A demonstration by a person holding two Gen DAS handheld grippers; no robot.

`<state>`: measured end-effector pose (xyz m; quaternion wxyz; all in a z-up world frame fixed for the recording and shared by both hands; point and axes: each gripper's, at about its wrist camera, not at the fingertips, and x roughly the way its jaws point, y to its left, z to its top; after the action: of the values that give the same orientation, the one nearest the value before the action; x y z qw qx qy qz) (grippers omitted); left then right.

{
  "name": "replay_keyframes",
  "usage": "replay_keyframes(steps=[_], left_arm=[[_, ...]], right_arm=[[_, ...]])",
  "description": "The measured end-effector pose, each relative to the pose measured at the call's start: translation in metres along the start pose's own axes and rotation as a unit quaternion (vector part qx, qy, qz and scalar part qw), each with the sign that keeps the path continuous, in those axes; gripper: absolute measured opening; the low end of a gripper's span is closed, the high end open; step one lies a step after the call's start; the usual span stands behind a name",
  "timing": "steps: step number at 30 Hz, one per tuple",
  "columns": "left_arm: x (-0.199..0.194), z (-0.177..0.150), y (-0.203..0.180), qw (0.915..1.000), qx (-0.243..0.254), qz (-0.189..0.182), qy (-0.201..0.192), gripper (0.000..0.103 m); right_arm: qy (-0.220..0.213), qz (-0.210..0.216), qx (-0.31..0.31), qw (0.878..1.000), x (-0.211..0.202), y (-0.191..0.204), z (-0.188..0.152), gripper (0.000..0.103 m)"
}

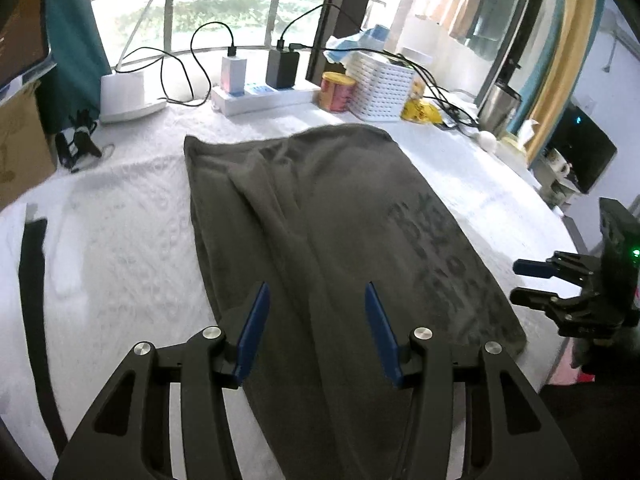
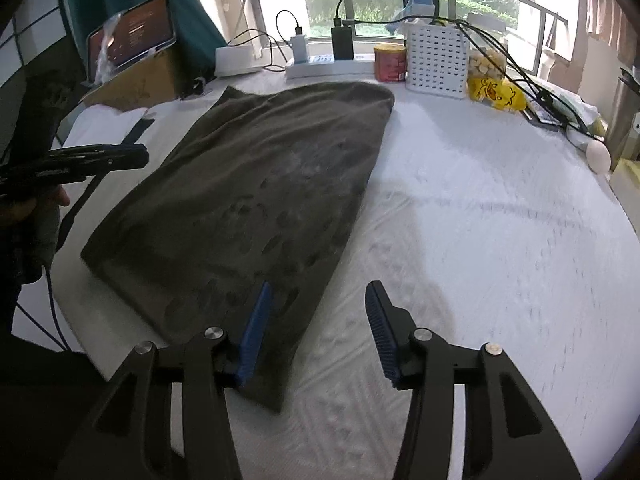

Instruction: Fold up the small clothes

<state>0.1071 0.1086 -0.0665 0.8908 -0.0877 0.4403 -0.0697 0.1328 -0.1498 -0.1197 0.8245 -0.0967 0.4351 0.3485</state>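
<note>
- left gripper (image 1: 316,292): jaws apart, nothing between the blue pads, hanging over the near end of the dark grey garment (image 1: 320,208).
- right gripper (image 2: 318,292): jaws apart, nothing clamped. Left pad sits over the garment's near right corner, right pad over bare white table cover (image 2: 480,240).
- garment: lies flat on the cover, folded into a long strip running away from both sets of jaws, faint dark print on the top face, lengthwise crease ahead of the left jaws.
- Seen from the left wrist, the right gripper sits off the garment's right edge, well right of the left jaws.
- Beyond the far end of the garment: power strip (image 1: 256,98) with chargers plugged in, red can (image 1: 337,92), white perforated basket (image 1: 382,86), yellow bag (image 1: 420,110).
- Far left of the left jaws: black strap (image 1: 34,280) on the cover, cardboard box (image 1: 20,140).
</note>
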Motion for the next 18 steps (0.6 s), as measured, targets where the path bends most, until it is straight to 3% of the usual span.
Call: replay_keyframes(steps=[14, 16, 17, 18], left_arm=[[0.075, 0.061, 0.034, 0.9994, 0.006, 0.034, 0.010, 0.052], [0.084, 0.063, 0.041, 0.9992, 0.008, 0.037, 0.011, 0.030], [0.087, 0.065, 0.044, 0.9991, 0.008, 0.041, 0.011, 0.011], [0.087, 0.065, 0.048, 0.9991, 0.006, 0.041, 0.008, 0.008]], right_arm=[[-0.008, 0.002, 0.007, 1.000, 0.039, -0.029, 0.057, 0.049], [-0.005, 0.003, 0.005, 1.000, 0.046, -0.030, 0.063, 0.049], [-0.003, 0.003, 0.004, 1.000, 0.049, -0.030, 0.065, 0.049], [-0.001, 0.004, 0.004, 1.000, 0.053, -0.031, 0.068, 0.049]])
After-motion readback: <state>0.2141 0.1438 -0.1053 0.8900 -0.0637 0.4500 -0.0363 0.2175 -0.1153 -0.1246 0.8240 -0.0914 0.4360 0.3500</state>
